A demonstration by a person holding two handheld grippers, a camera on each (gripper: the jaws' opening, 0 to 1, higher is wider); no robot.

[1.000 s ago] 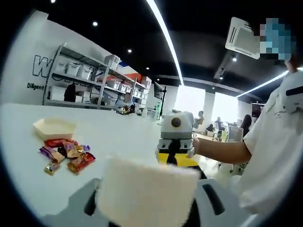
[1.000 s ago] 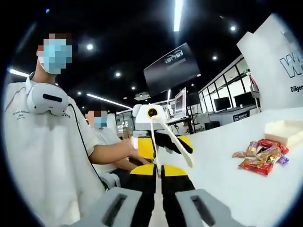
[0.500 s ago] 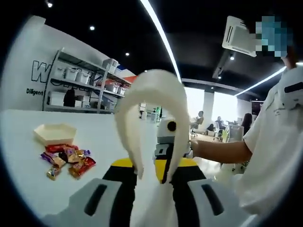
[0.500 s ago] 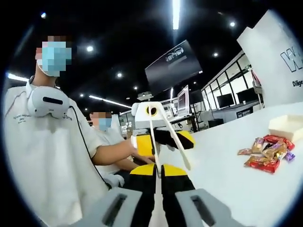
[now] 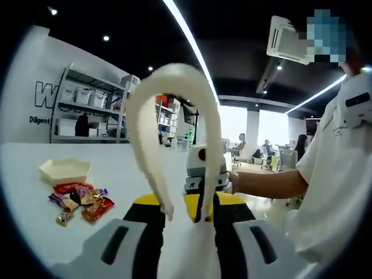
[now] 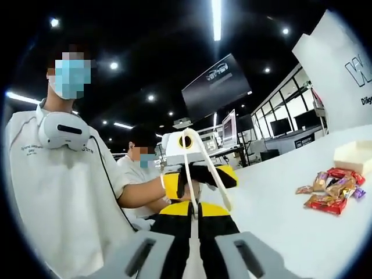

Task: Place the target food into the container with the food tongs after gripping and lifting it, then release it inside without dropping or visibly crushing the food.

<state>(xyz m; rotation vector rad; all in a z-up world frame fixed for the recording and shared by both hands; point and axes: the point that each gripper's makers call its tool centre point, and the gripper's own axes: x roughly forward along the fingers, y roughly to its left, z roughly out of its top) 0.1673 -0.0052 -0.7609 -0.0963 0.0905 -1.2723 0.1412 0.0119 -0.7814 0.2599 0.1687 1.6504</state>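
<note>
Gripping white food tongs (image 5: 174,151) between yellow-and-black fingers (image 5: 148,232) of the left gripper (image 5: 180,232), fingers clenched on the tongs' two arms, looped end rising up and away in the left gripper view. Seen again from the right gripper view, same tongs (image 6: 200,174) standing in the left gripper (image 6: 195,180), slim arms splaying downward toward the camera, a person's hand (image 6: 152,189) behind it. Pressing together with no visible gap and nothing seen between them, fingers (image 6: 177,232) of the right gripper (image 6: 193,224).

Lying loose on the white bench (image 5: 116,168), a small heap of wrapped candies (image 5: 78,200) in red, purple, gold and orange foil, wrappers crinkled and overlapping, untouched by the tongs and well apart from them. Same heap (image 6: 331,192) sitting at right in the right gripper view on the bench (image 6: 273,215).

Sitting just beyond the candies, a shallow cream hexagonal container (image 5: 65,170), inside looking bare from this low angle; its edge (image 6: 354,157) also showing near the candies in the right gripper view.

Standing far behind, metal shelving (image 5: 87,110) loaded with bins, against a white wall.
</note>
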